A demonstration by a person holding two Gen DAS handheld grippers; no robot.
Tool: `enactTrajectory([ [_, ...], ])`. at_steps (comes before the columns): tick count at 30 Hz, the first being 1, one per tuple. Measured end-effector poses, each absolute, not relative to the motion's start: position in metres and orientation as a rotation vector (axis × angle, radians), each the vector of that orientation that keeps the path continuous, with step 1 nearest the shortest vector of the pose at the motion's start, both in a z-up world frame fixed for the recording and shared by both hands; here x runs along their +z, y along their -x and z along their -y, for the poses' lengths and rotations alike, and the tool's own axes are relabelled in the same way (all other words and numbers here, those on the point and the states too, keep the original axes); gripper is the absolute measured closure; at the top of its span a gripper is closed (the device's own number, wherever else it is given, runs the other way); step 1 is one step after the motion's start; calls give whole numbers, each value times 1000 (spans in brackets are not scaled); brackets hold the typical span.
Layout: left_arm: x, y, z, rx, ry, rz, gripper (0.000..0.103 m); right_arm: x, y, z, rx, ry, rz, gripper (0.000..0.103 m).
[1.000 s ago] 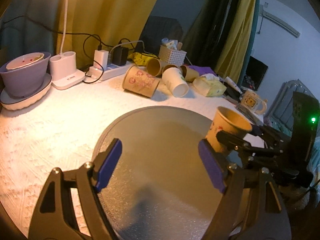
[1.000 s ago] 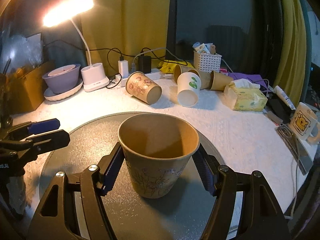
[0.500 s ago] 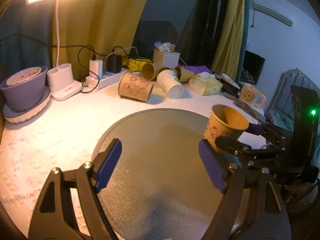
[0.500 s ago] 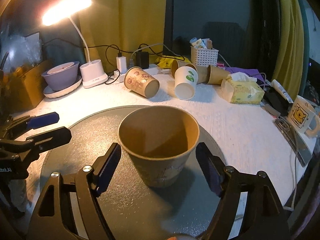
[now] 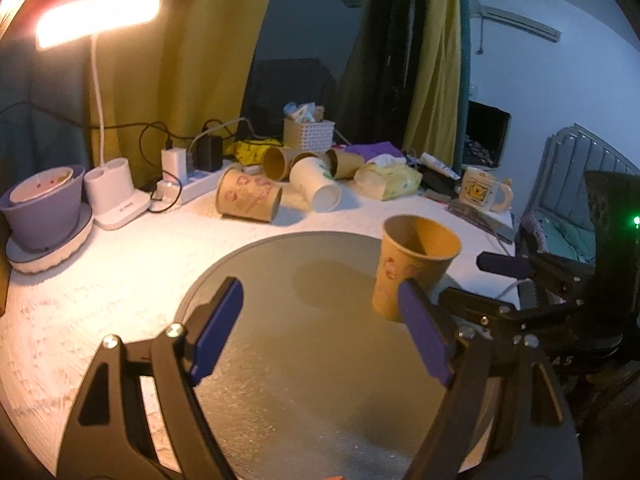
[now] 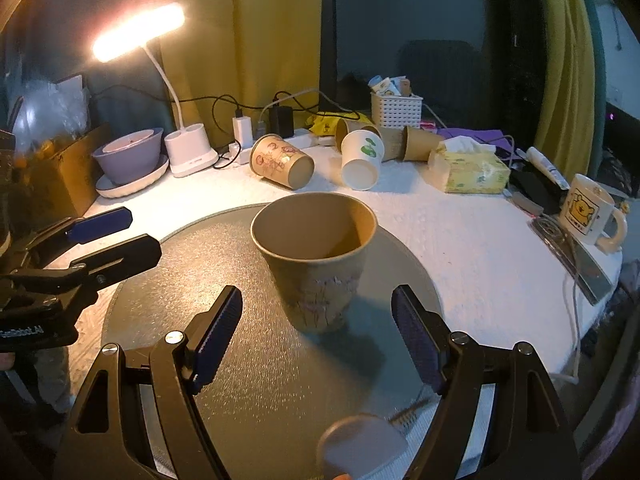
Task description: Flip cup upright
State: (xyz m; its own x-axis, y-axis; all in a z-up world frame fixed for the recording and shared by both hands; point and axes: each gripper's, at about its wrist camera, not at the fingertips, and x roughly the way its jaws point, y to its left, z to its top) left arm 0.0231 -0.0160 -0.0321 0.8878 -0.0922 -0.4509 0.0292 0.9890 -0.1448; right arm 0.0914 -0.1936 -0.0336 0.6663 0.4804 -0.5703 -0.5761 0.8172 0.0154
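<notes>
A brown paper cup stands upright, mouth up, on the round grey mat. It also shows in the left wrist view at the mat's right side. My right gripper is open and empty, its blue pads just in front of the cup, not touching it. It shows in the left wrist view beside the cup. My left gripper is open and empty over the mat, left of the cup; it shows in the right wrist view.
Several paper cups lie on their sides at the back, near a white basket, tissue pack and power strip. A lamp and purple bowl stand back left. A bear mug sits right.
My right gripper has opened, let go of the cup and drawn back from it. The cup stays upright on the mat. My left gripper has pulled back a little.
</notes>
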Motion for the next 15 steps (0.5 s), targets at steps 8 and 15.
enactTrajectory([
  [8, -21, -12, 27, -104, 105, -414, 21, -23, -71, 206, 573, 162, -565, 23],
  [15, -12, -3, 29, -121, 109, -371, 11, -8, -57, 215, 543, 145, -533, 23],
])
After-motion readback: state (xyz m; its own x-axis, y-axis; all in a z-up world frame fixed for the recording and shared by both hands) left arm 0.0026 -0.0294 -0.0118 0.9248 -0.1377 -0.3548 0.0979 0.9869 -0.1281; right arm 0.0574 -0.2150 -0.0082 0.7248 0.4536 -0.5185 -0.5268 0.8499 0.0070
